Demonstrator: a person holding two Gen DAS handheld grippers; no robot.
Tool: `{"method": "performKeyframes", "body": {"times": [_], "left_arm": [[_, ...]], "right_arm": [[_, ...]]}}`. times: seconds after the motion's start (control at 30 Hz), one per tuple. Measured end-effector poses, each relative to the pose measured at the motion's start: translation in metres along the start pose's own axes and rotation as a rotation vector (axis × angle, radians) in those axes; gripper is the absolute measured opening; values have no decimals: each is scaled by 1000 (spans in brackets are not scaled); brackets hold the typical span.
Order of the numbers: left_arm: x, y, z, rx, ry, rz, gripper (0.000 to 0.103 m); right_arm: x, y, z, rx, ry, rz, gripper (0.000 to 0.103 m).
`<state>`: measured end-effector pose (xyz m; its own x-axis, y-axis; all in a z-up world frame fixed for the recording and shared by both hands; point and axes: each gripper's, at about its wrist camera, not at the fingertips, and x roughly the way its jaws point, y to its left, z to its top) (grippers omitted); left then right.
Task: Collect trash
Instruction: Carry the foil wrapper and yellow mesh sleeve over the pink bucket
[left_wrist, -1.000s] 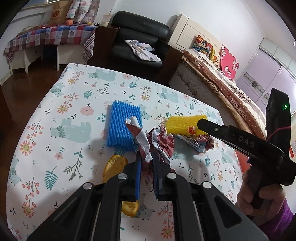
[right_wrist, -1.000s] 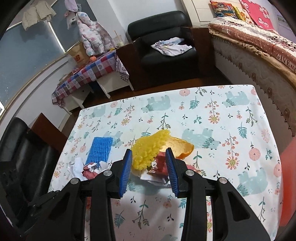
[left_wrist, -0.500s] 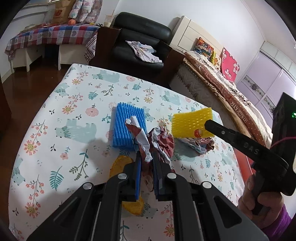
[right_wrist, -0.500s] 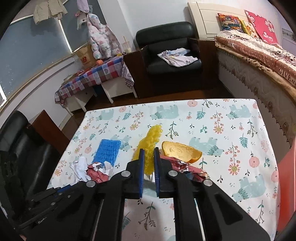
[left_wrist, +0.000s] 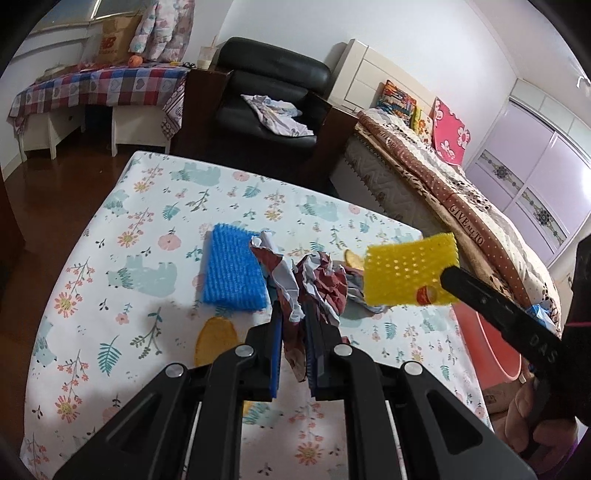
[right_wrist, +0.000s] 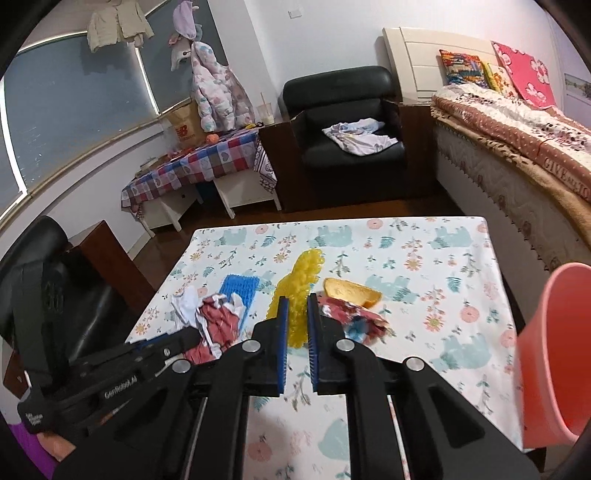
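My left gripper (left_wrist: 294, 325) is shut on a crumpled red and white wrapper (left_wrist: 317, 284) and holds it above the flowered table (left_wrist: 147, 229); the wrapper also shows in the right wrist view (right_wrist: 216, 319). My right gripper (right_wrist: 295, 314) is shut on a yellow foam net (right_wrist: 297, 291), lifted off the table; it shows in the left wrist view (left_wrist: 410, 273). A blue foam net (left_wrist: 232, 273) and orange peel (left_wrist: 216, 339) lie on the table. Another crumpled wrapper (right_wrist: 351, 319) and a second peel (right_wrist: 351, 291) lie by the right gripper.
A pink bin (right_wrist: 554, 350) stands at the table's right edge, also seen in the left wrist view (left_wrist: 491, 354). A bed (right_wrist: 517, 129) is on the right, a black armchair (right_wrist: 347, 122) beyond the table, a black chair (right_wrist: 44, 295) at the left.
My right gripper closed on the yellow foam net and lifted it up. My left gripper has risen a little with the wrapper still held.
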<state>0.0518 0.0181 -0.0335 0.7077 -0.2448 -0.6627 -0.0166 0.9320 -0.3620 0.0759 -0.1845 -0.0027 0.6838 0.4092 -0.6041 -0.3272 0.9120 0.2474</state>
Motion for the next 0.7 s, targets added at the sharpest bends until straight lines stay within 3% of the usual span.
{"method": "performKeyframes", "body": {"times": [0.7], "left_arm": [[6,-96,0,160,7,-74,10]], "right_arm": [[-81,-76,-29,111,-96,-180,10]]}}
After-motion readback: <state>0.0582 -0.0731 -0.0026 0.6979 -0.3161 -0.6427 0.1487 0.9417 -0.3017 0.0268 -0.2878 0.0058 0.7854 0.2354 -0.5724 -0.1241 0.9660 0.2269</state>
